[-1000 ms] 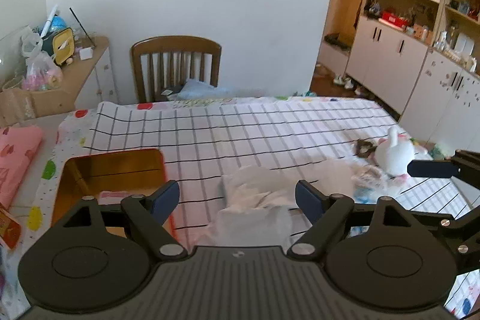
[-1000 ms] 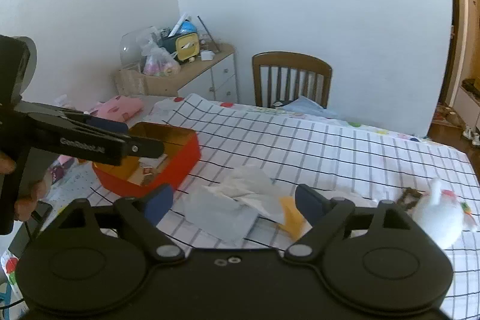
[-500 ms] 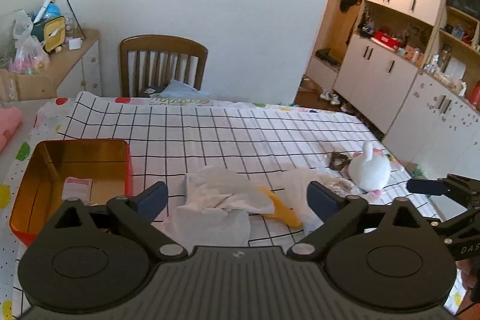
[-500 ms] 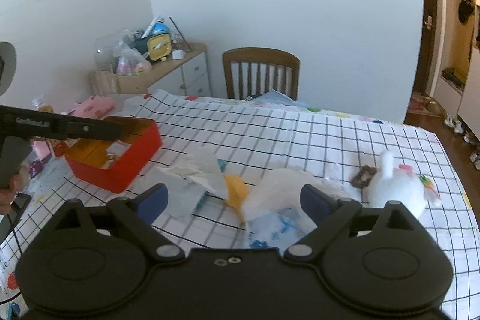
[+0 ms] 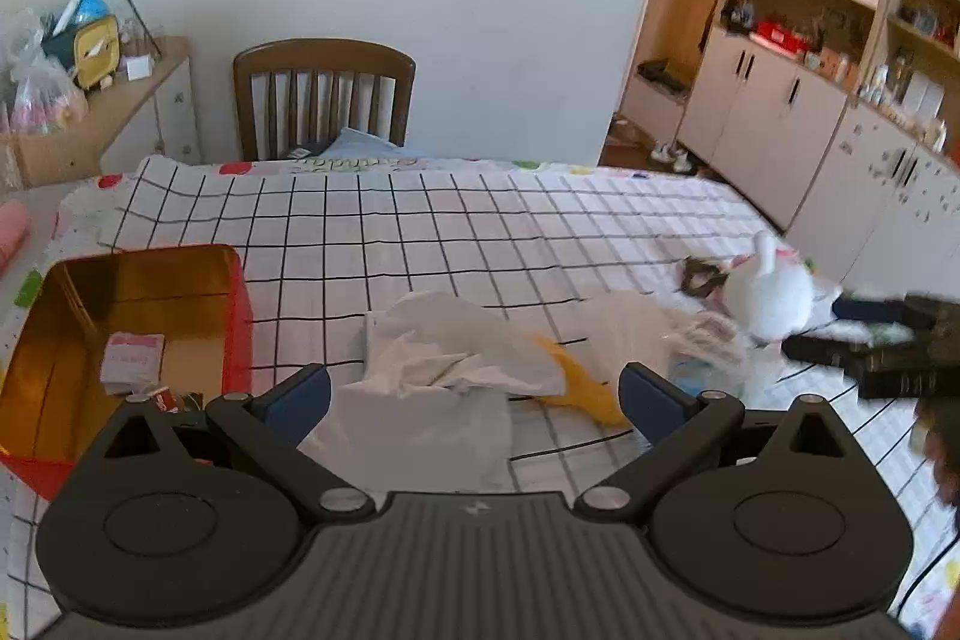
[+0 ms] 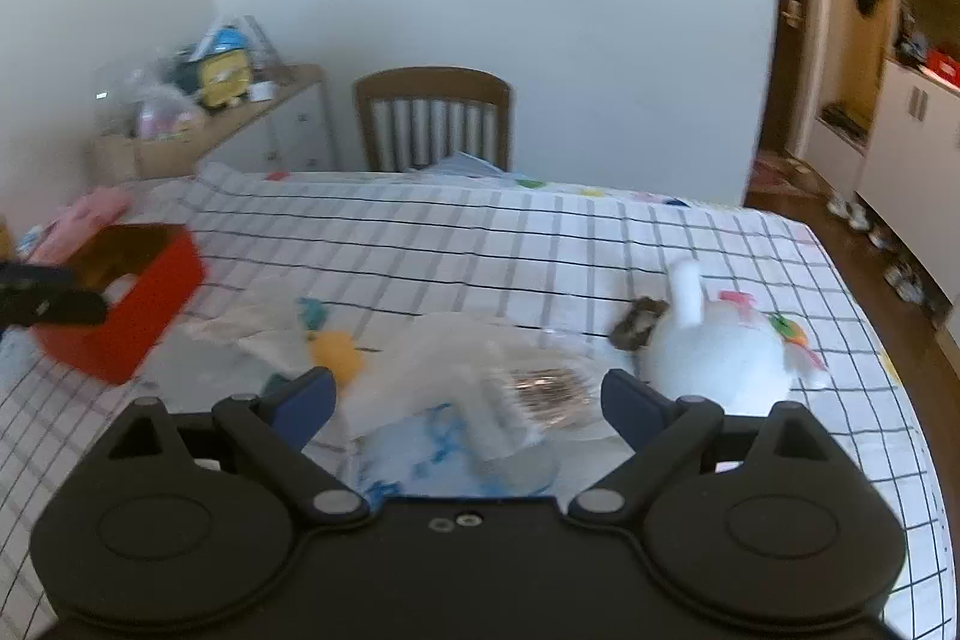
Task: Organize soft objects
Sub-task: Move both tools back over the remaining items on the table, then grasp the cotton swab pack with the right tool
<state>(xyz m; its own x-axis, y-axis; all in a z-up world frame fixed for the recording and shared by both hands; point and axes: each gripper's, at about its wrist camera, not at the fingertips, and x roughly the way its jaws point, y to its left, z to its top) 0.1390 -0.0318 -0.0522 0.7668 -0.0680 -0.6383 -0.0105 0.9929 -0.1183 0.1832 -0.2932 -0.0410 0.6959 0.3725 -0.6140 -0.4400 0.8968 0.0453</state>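
A heap of white cloths and plastic bags (image 5: 444, 358) with a yellow piece (image 5: 576, 382) lies in the middle of the checked tablecloth. A white plush toy (image 5: 768, 298) lies at the right, next to a small brown thing (image 5: 699, 274). My left gripper (image 5: 474, 394) is open and empty just above the heap's near edge. My right gripper (image 6: 468, 394) is open and empty over a clear bag with blue print (image 6: 444, 436); the plush toy (image 6: 720, 358) is just to its right. The right view is blurred.
A red tin with a gold inside (image 5: 126, 316) stands at the table's left and holds small packets. A wooden chair (image 5: 324, 94) is at the far edge. A cluttered sideboard (image 5: 90, 112) is at the left, cupboards (image 5: 810, 100) at the right.
Both grippers have swung to the right. The right gripper has come closer to the plush toy and the clear bag. Both stay open and empty.
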